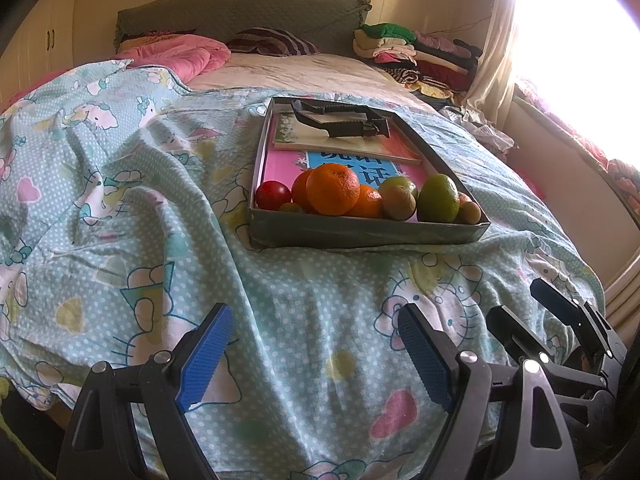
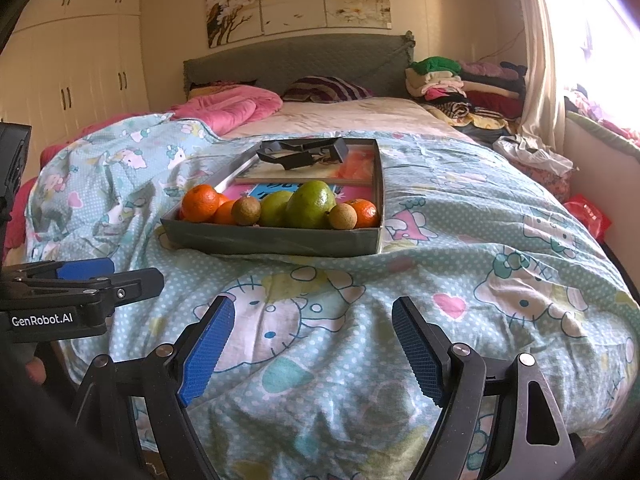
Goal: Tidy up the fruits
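Observation:
A grey shallow box lies on the bed. Along its near edge sit oranges, a red fruit, brown kiwis and green mangoes. Behind them in the box lie books and a black folded rack. My left gripper is open and empty, low over the near bedspread. My right gripper is open and empty beside it; it also shows at the right of the left wrist view.
A Hello Kitty bedspread covers the bed in folds. A pink quilt, a striped pillow and a pile of folded clothes lie at the headboard. A bright window is at the right, wardrobes at the left.

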Tool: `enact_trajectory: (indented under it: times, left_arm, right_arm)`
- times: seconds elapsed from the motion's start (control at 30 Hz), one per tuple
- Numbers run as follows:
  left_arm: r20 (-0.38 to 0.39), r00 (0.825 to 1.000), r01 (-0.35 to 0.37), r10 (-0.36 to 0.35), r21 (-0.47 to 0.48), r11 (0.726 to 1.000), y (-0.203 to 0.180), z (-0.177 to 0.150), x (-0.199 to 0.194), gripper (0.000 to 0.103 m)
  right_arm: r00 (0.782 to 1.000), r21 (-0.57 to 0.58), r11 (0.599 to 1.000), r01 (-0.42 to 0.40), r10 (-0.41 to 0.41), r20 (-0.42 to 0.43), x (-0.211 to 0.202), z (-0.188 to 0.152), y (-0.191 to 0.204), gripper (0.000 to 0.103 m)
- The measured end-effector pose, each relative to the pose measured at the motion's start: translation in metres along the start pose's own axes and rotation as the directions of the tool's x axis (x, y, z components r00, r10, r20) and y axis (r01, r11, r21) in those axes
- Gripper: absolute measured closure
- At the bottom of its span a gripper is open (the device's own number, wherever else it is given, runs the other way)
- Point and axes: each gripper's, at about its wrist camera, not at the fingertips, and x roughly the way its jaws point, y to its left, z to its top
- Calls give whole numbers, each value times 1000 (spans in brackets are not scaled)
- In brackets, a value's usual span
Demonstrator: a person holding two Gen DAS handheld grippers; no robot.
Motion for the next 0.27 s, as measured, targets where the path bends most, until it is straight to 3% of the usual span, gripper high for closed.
enact_trajectory:
  times: [0.27]
  left_arm:
    - [14, 1000, -13, 13, -4, 1000, 7, 4, 0, 19]
  right_arm:
    - [999, 23, 999, 32, -33, 15, 1, 10, -14, 21]
